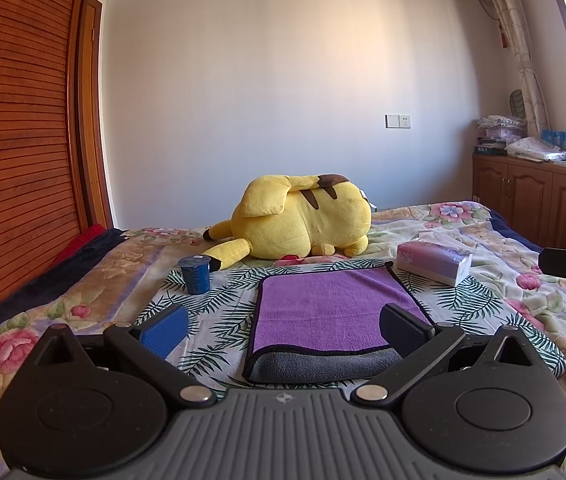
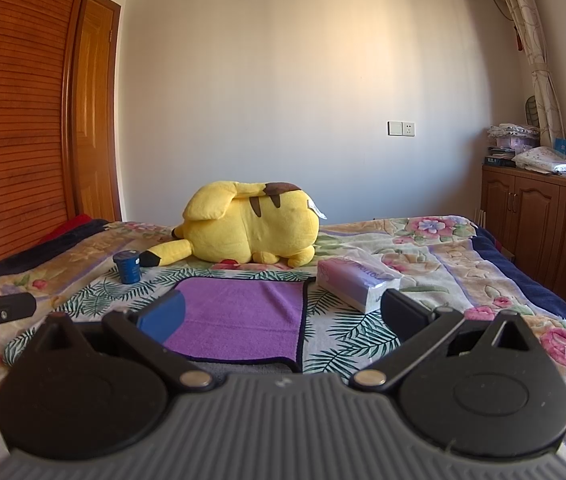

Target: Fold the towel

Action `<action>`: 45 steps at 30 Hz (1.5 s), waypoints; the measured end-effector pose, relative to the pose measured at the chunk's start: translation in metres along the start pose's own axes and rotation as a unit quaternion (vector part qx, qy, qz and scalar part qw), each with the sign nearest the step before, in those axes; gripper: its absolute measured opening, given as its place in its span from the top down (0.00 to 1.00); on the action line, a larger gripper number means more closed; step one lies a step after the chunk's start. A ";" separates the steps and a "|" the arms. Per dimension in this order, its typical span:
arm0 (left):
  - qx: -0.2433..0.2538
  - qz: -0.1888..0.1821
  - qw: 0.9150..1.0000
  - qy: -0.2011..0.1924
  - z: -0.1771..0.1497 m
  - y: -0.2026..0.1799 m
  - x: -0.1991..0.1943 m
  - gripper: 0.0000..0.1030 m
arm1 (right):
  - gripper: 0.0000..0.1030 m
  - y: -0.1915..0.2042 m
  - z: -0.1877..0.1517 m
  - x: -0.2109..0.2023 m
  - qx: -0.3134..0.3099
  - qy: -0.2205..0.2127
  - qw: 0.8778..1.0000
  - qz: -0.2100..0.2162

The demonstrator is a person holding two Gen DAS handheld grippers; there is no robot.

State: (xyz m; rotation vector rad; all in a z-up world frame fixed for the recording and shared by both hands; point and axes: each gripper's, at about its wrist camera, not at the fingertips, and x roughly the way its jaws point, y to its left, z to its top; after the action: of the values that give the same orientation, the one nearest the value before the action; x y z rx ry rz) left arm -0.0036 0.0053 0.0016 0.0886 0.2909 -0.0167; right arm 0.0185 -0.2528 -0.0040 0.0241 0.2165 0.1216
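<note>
A purple towel (image 1: 323, 304) with black trim and a grey underside lies folded on a leaf-print cloth (image 1: 223, 312) on the bed. Its grey layer shows along the near edge. It also shows in the right wrist view (image 2: 243, 316). My left gripper (image 1: 283, 330) is open and empty, hovering above the towel's near edge. My right gripper (image 2: 283, 312) is open and empty, over the towel's near right corner. Neither gripper touches the towel.
A blue cup (image 1: 195, 276) stands left of the towel. A tissue pack (image 1: 435, 260) lies to its right. A yellow plush toy (image 1: 299, 220) lies behind it. A wooden wardrobe (image 1: 15, 140) is on the left, cabinets (image 1: 535, 200) on the right.
</note>
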 end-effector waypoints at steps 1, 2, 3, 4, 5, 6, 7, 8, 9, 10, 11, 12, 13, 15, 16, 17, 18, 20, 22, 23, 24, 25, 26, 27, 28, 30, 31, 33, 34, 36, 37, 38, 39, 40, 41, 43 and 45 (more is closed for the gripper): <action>0.000 0.000 1.000 0.000 0.000 -0.001 0.001 0.16 | 0.00 0.000 0.000 0.000 0.000 0.000 1.000 0.000; 0.000 0.000 1.000 0.000 0.000 -0.001 0.001 0.16 | 0.00 0.000 0.000 0.000 0.000 0.000 1.000 0.000; 0.000 0.000 1.000 0.000 0.000 0.000 0.000 0.16 | 0.00 0.000 0.000 0.000 0.000 0.000 1.000 0.000; 0.000 0.000 1.000 0.000 0.000 -0.001 0.001 0.16 | 0.00 0.000 0.001 0.000 0.000 0.000 1.000 0.000; 0.000 0.000 1.000 0.000 0.000 -0.001 0.001 0.16 | 0.00 0.000 0.001 0.000 0.000 0.000 1.000 0.000; 0.000 0.000 1.000 0.000 0.000 0.000 0.000 0.16 | 0.00 0.000 0.001 0.000 0.000 0.000 1.000 0.000; 0.000 0.000 1.000 0.000 0.000 -0.001 0.001 0.16 | 0.00 0.000 0.001 0.000 0.000 0.000 1.000 0.000; 0.000 0.000 1.000 0.000 0.000 -0.001 0.001 0.16 | 0.00 0.001 0.001 0.000 0.000 0.000 1.000 0.000; 0.001 0.000 1.000 0.000 0.000 0.000 0.000 0.16 | 0.00 0.001 0.001 0.001 0.000 0.000 1.000 0.000; 0.000 0.000 1.000 0.000 0.000 -0.001 0.001 0.16 | 0.00 0.001 0.001 0.000 0.000 0.000 1.000 0.000; 0.000 0.000 1.000 0.000 0.000 -0.001 0.001 0.16 | 0.00 0.001 0.001 0.000 0.000 0.000 1.000 0.000; 0.000 0.000 1.000 0.000 0.000 0.000 0.000 0.16 | 0.00 0.001 0.001 0.000 0.000 0.000 1.000 0.000; 0.000 0.000 1.000 0.000 0.000 -0.001 0.001 0.16 | 0.00 0.001 0.001 0.001 0.000 0.000 1.000 0.000; 0.000 0.000 1.000 0.000 0.000 0.000 0.000 0.16 | 0.00 0.001 0.001 0.001 0.000 0.000 1.000 0.000; 0.000 0.000 1.000 0.000 0.000 -0.001 0.001 0.16 | 0.00 0.001 0.001 0.000 0.000 0.000 1.000 0.000; 0.000 0.000 1.000 0.000 0.000 -0.001 0.001 0.16 | 0.00 0.001 0.001 0.000 0.000 0.000 1.000 0.000; 0.000 0.000 1.000 0.000 0.000 -0.001 0.001 0.16 | 0.00 0.001 0.001 0.001 0.000 0.001 1.000 0.000; 0.000 0.000 1.000 0.000 0.000 -0.001 0.001 0.16 | 0.00 0.001 0.001 0.000 0.000 0.000 1.000 0.000; 0.000 0.000 1.000 0.000 0.000 -0.001 0.001 0.16 | 0.00 0.001 0.001 0.000 0.000 0.000 1.000 0.000; 0.000 0.000 1.000 0.000 0.000 -0.001 0.001 0.16 | 0.00 0.001 0.001 0.000 0.000 0.000 1.000 0.000; 0.000 0.000 1.000 0.000 0.000 0.000 0.000 0.16 | 0.00 0.001 0.001 0.000 0.000 0.000 1.000 0.000; 0.000 0.000 1.000 0.001 0.000 0.000 0.000 0.16 | 0.00 0.001 0.001 0.000 0.000 0.000 1.000 0.000; 0.000 0.000 1.000 0.000 0.000 -0.001 0.001 0.16 | 0.00 0.001 0.002 0.000 0.000 0.000 1.000 0.000; 0.001 0.000 1.000 0.000 0.000 -0.001 0.000 0.16 | 0.00 0.001 0.002 0.000 0.000 0.000 1.000 0.000; 0.001 0.000 1.000 0.000 0.000 -0.001 0.001 0.16 | 0.00 0.001 0.002 0.000 0.000 0.000 1.000 0.000; 0.001 0.000 1.000 0.000 0.000 -0.001 0.001 0.16 | 0.00 0.001 0.002 0.000 0.000 0.000 1.000 0.000; 0.001 0.000 1.000 0.000 0.000 -0.001 0.001 0.16 | 0.00 0.001 0.002 0.000 0.000 0.000 1.000 0.000; 0.001 0.001 1.000 0.000 0.000 0.001 0.001 0.16 | 0.00 0.001 0.002 0.000 0.000 0.000 1.000 0.000; 0.001 0.001 1.000 0.001 0.000 0.002 0.000 0.16 | 0.00 0.001 0.003 -0.001 0.000 0.000 1.000 0.000; 0.002 0.002 1.000 0.003 -0.002 0.001 0.003 0.16 | 0.00 0.002 0.003 -0.001 0.000 0.001 1.000 0.000; 0.002 0.002 1.000 0.004 -0.003 -0.002 0.005 0.16 | 0.00 0.003 0.004 -0.002 0.000 0.001 1.000 0.000; 0.002 0.002 1.000 0.004 -0.003 -0.002 0.006 0.16 | 0.00 0.003 0.004 -0.001 -0.001 0.002 1.000 0.000; 0.003 0.001 1.000 0.007 -0.004 -0.002 0.007 0.16 | 0.00 0.001 0.004 0.000 -0.001 0.002 1.000 0.000; 0.003 0.000 1.000 0.009 -0.004 -0.002 0.007 0.16 | 0.00 0.000 0.002 0.000 -0.002 0.003 1.000 0.001; 0.004 0.000 1.000 0.012 -0.005 -0.002 0.008 0.16 | 0.00 0.000 0.002 0.001 -0.002 0.004 1.000 0.001; 0.006 0.000 1.000 0.015 -0.005 -0.004 0.009 0.16 | 0.00 0.002 0.001 0.004 -0.003 0.008 1.000 0.000; 0.007 -0.001 1.000 0.020 -0.005 -0.005 0.010 0.16 | 0.00 0.004 0.003 0.004 -0.004 0.015 1.000 0.000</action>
State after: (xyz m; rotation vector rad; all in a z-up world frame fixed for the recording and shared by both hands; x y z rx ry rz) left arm 0.0045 0.0004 -0.0067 0.1020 0.3313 -0.0198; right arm 0.0226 -0.2480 -0.0022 0.0152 0.2452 0.1222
